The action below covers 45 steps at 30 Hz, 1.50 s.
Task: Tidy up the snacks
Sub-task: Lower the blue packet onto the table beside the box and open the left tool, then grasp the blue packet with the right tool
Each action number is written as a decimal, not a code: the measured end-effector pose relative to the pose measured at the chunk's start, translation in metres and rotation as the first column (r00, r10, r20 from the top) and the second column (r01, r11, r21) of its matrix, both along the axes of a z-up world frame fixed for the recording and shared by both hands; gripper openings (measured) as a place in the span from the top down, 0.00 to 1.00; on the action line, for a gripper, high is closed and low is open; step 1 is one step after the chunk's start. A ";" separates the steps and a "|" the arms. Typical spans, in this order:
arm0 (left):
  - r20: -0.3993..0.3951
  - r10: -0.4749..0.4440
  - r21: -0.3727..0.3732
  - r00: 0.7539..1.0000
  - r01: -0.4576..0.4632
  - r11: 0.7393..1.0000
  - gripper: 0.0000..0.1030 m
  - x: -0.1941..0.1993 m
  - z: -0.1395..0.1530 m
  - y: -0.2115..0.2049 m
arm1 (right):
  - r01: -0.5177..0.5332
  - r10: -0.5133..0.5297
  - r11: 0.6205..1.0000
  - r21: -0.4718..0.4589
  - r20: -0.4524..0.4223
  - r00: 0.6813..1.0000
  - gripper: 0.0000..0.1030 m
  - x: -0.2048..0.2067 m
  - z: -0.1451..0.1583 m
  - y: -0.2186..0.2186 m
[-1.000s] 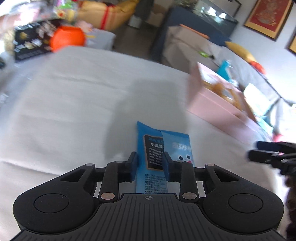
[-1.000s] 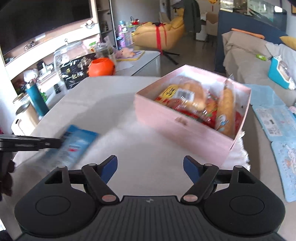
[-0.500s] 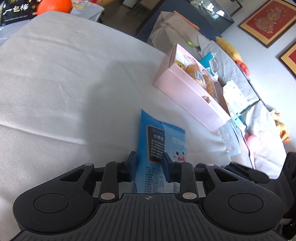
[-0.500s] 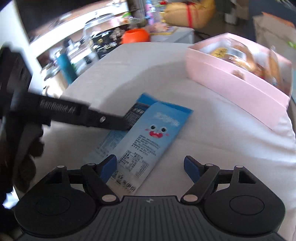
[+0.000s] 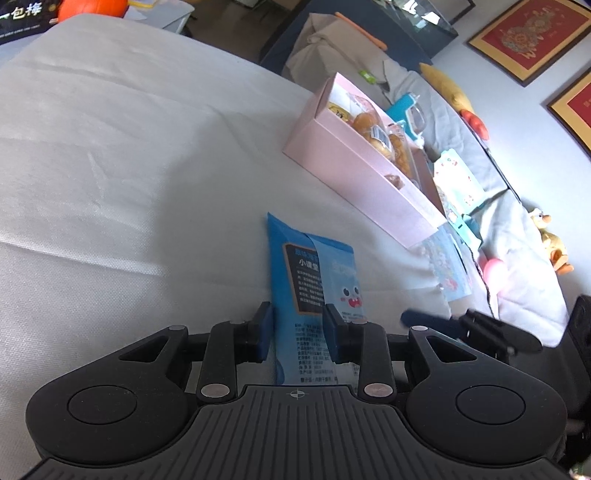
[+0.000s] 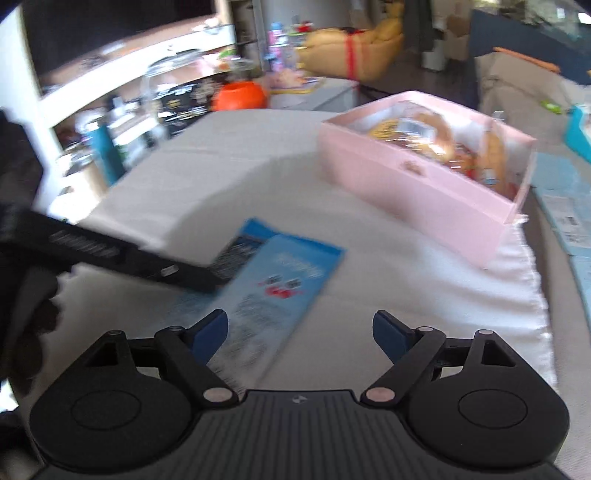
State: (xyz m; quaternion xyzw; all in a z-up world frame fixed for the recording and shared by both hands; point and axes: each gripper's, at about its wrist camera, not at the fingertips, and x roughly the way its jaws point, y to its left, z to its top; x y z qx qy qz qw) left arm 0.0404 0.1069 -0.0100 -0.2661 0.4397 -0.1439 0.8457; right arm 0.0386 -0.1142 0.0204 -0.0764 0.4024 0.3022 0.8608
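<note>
White cloth (image 5: pixel 110 155) covers the table, daylit. Grey sofa (image 5: pixel 517 229) along a pale wall with two red framed pictures (image 5: pixel 532 33). Yellow armchair (image 6: pixel 354 48) and a dark screen (image 6: pixel 118 29) above shelving.

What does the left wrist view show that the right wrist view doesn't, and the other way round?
Only the left wrist view: the left gripper shut on the blue packet, the pads pressing its sides, and framed pictures on the wall.

Only the right wrist view: the right gripper, its jaws just opened wider with the packet's near end between them untouched, plus the shelf and yellow chair behind.

Both: the packet, the pink box of snacks, the white cloth and something round and orange.
</note>
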 end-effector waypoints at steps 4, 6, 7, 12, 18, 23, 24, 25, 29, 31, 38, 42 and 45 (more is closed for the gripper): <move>0.002 -0.009 0.010 1.000 0.009 1.000 0.68 -0.002 0.002 -0.003 | -0.098 0.097 0.995 -0.032 -0.008 0.995 0.16 -0.015 -0.005 0.014; 0.004 -0.023 0.010 1.000 0.023 1.000 0.68 -0.002 0.003 -0.006 | -0.114 0.115 0.991 -0.070 0.009 0.993 0.16 -0.018 -0.009 0.021; 0.006 -0.033 0.011 0.999 0.033 0.999 0.68 -0.001 0.004 -0.008 | -0.110 0.112 0.990 -0.093 0.023 0.993 0.16 -0.018 -0.011 0.022; 0.019 -0.083 0.041 0.996 0.083 0.996 0.68 0.001 0.005 -0.022 | -0.016 0.019 0.994 -0.107 0.028 0.999 0.15 -0.006 -0.010 0.007; 0.090 -0.039 0.254 0.995 0.014 0.967 0.67 -0.006 0.017 -0.025 | 0.100 -0.100 0.992 -0.080 0.007 0.995 0.15 0.009 -0.010 -0.012; 0.117 -0.007 0.379 0.993 -0.038 0.925 0.67 -0.008 0.022 -0.022 | 0.146 -0.144 0.989 0.012 -0.084 0.986 0.11 0.024 -0.016 -0.011; 0.114 -0.005 0.377 0.993 -0.039 0.925 0.67 -0.009 0.022 -0.021 | 0.151 -0.149 0.988 0.018 -0.084 0.985 0.10 0.026 -0.017 -0.007; 0.112 -0.003 0.376 0.994 -0.040 0.926 0.67 -0.009 0.022 -0.020 | 0.152 -0.150 0.988 0.020 -0.084 0.985 0.10 0.029 -0.017 -0.002; 0.118 0.006 0.399 0.993 -0.053 0.915 0.67 -0.010 0.023 -0.018 | 0.162 -0.159 0.986 0.026 -0.085 0.984 0.05 0.035 -0.020 0.016; 0.132 0.021 0.422 0.991 -0.075 0.904 0.67 -0.009 0.025 -0.017 | 0.173 -0.171 0.985 0.023 -0.081 0.982 0.04 0.039 -0.021 0.022; 0.138 0.067 0.430 0.988 -0.120 0.895 0.67 -0.009 0.025 -0.003 | 0.245 -0.232 0.966 0.080 -0.143 0.962 0.04 0.061 -0.017 0.030; 0.135 0.071 0.427 0.988 -0.123 0.896 0.67 -0.008 0.024 0.000 | 0.269 -0.245 0.956 0.114 -0.187 0.951 0.04 0.075 -0.017 0.037; 0.131 0.070 0.431 0.989 -0.121 0.894 0.67 -0.008 0.024 0.000 | 0.273 -0.257 0.958 0.085 -0.162 0.953 0.04 0.082 -0.019 0.050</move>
